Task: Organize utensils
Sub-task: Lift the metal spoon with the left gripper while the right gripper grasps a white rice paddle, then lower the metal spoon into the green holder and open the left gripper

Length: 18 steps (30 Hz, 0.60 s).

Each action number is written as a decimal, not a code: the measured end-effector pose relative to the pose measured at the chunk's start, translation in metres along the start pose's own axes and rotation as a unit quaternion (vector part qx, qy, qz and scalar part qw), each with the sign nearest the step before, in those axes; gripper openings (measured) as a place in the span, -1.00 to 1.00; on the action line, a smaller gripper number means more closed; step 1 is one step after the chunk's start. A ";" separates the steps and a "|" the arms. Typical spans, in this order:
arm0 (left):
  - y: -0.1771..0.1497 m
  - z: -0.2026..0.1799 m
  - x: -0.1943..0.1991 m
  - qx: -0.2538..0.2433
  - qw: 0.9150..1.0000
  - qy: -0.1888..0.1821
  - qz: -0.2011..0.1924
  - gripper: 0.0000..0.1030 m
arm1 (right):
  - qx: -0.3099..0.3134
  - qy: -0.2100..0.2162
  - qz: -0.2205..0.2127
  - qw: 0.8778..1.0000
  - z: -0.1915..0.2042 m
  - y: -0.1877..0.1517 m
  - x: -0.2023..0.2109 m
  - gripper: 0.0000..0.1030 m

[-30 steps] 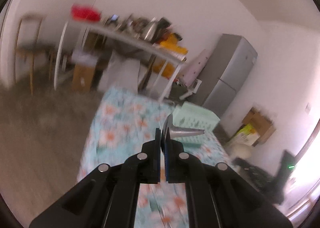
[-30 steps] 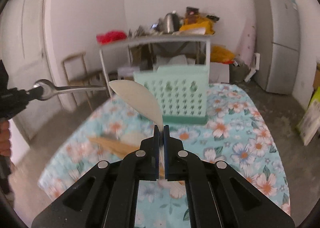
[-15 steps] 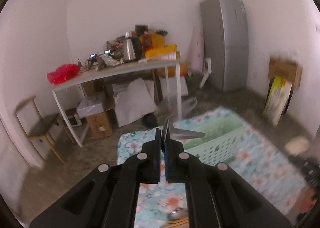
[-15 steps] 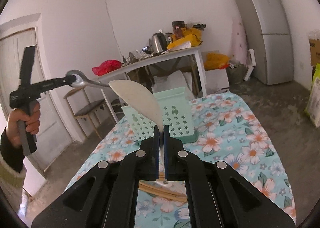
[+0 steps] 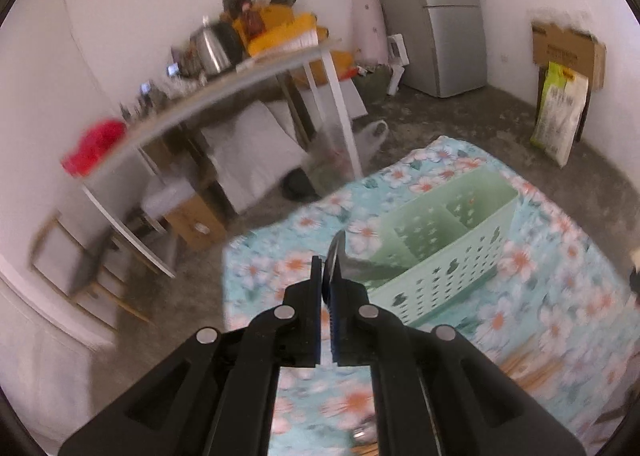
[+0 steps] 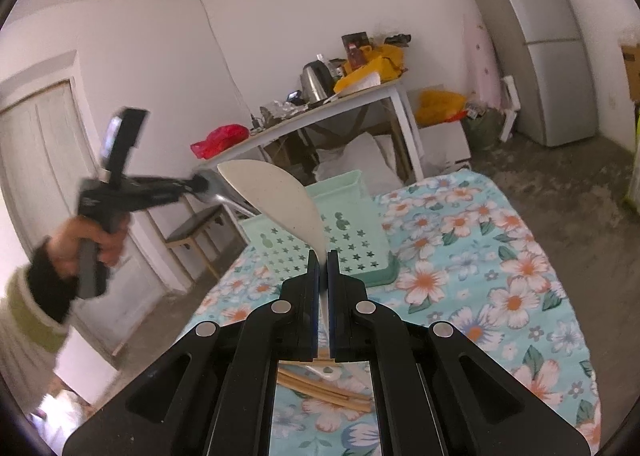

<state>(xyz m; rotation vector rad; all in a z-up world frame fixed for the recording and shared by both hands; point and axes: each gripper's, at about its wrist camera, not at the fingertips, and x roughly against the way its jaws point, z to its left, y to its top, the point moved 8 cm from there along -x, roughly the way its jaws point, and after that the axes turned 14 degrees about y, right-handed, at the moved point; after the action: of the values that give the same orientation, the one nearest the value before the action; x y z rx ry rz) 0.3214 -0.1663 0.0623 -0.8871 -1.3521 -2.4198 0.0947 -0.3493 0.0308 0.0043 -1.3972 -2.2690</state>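
Your path over floral tablecloth [image 6: 500,240] open right of green caddy [image 6: 320,232]; chopsticks [image 6: 324,392] lie near front edge.

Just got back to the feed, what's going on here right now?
A person is sorting utensils with a handheld gripper in each hand. The left gripper is shut on a metal spoon above the pale green perforated plastic basket on the floral tablecloth. The right gripper is shut on a cream flat rice paddle. Wooden chopsticks lie on the cloth.
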 end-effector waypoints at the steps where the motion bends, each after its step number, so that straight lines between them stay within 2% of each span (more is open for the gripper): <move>1: 0.002 -0.001 -0.005 0.023 1.000 -0.021 0.002 -0.90 | -0.005 0.010 -0.001 1.000 0.000 0.004 0.001 -0.96; 3: 0.004 -0.002 -0.011 0.065 0.996 -0.059 0.000 -0.83 | -0.013 0.024 -0.003 1.000 0.000 0.012 0.002 -0.96; 7: 0.002 -0.005 -0.019 0.132 0.985 -0.107 -0.005 -0.60 | -0.038 0.062 -0.005 0.997 0.001 0.031 0.003 -0.96; 11: 0.000 -0.003 -0.020 0.177 0.976 -0.129 -0.012 -0.45 | -0.042 0.093 -0.010 0.995 0.010 0.055 -0.004 -0.96; 15: -0.006 0.004 -0.013 0.208 0.968 -0.141 -0.022 -0.39 | -0.038 0.127 -0.030 0.991 0.019 0.089 -0.022 -0.96; 18: -0.011 0.008 -0.006 0.211 0.967 -0.139 -0.036 -0.34 | -0.044 0.156 -0.041 0.986 0.019 0.115 -0.045 -0.96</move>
<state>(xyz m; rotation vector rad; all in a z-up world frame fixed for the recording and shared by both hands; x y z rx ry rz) 0.3240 -0.1544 0.0541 -1.0968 -1.9348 -1.9820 0.1748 -0.3583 0.1258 0.3803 -1.1513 -2.2741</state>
